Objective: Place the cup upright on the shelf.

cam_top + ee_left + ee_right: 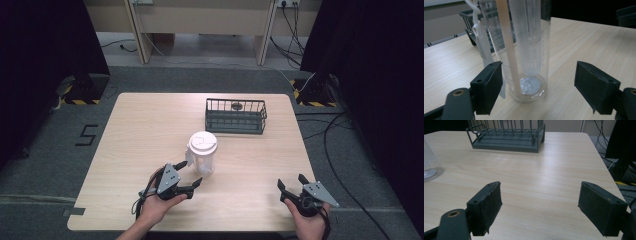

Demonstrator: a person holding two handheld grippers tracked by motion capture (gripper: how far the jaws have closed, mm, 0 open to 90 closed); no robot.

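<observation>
Clear cup [524,50] between left gripper [539,82] fingers holds perhaps a straw [507,50].

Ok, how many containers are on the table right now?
2: a clear lidded cup mid-table by the left gripper, and a dark wire basket behind it near the far edge.

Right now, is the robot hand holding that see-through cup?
No. The left gripper has its fingers open on either side of the clear cup, not squeezing it. The right gripper is open over bare table.

Clear glossy plastic cup [529,50], matt pale wood-grain table [544,177], dark matt wire basket [506,135].
</observation>
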